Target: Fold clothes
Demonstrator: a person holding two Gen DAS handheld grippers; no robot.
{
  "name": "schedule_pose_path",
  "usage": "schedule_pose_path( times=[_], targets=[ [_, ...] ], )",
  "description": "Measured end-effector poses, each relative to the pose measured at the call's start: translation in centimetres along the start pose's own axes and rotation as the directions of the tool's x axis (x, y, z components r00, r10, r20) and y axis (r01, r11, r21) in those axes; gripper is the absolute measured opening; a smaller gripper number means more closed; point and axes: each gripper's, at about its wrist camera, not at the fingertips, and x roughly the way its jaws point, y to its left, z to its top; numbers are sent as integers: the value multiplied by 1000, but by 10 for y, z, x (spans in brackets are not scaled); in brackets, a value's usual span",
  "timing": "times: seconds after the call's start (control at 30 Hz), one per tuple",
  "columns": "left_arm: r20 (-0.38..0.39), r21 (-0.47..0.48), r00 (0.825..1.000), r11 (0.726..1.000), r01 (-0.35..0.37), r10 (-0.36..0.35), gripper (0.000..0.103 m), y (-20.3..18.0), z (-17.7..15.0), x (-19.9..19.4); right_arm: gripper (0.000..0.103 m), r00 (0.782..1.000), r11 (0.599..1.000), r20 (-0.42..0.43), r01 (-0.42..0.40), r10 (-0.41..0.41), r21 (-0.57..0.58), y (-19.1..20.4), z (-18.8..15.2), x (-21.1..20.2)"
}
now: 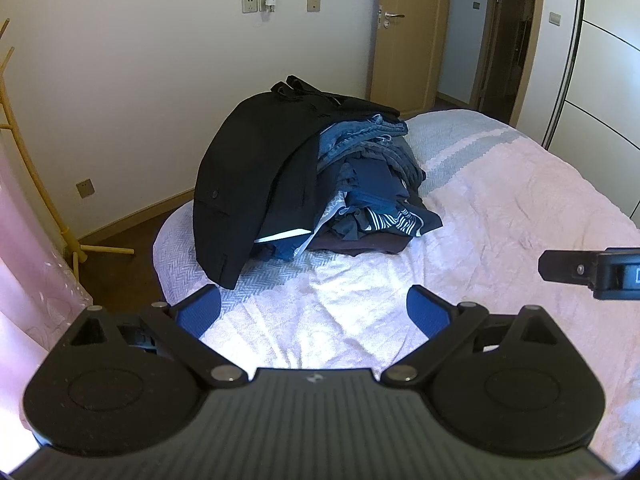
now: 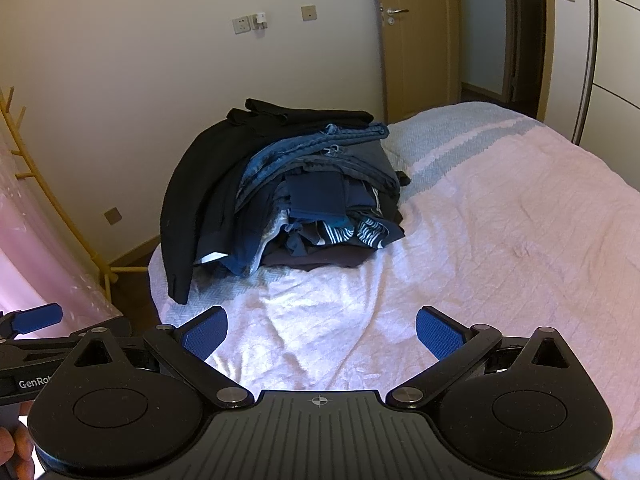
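A pile of dark clothes [image 1: 360, 184] [image 2: 316, 204] sits at the far left corner of the bed [image 1: 500, 208] [image 2: 500, 232]. A black garment [image 1: 248, 184] [image 2: 188, 208] drapes over its left side and hangs past the bed's edge. Blue denim and a striped navy piece [image 2: 368, 234] show in the stack. My left gripper [image 1: 314, 310] hovers open over the pale bedspread, short of the pile, nothing between its blue pads. My right gripper [image 2: 322, 332] is open too, also empty and short of the pile. Each gripper's side shows at the edge of the other's view.
A yellow wooden coat stand [image 1: 48, 208] [image 2: 60, 208] stands left of the bed by a pink curtain [image 1: 28, 288]. A wooden door [image 1: 404, 32] [image 2: 416, 40] stands open behind the bed. White wardrobe panels [image 1: 604, 92] line the right. A hand [image 2: 16, 448] shows bottom left.
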Motion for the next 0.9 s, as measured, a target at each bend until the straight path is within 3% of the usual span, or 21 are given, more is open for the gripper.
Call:
schedule_pose_path(
  times=[0.67,0.9],
  targets=[
    [1,10,1000,1000,-10,10,98,-4,0,-1,103,1000,1000,-3,-5,5,-16,-2,1,2],
    [15,38,997,997,-72,72,98,1,0,-2,103,999,999,8,-42,42,-31,-5,3,3]
  ],
)
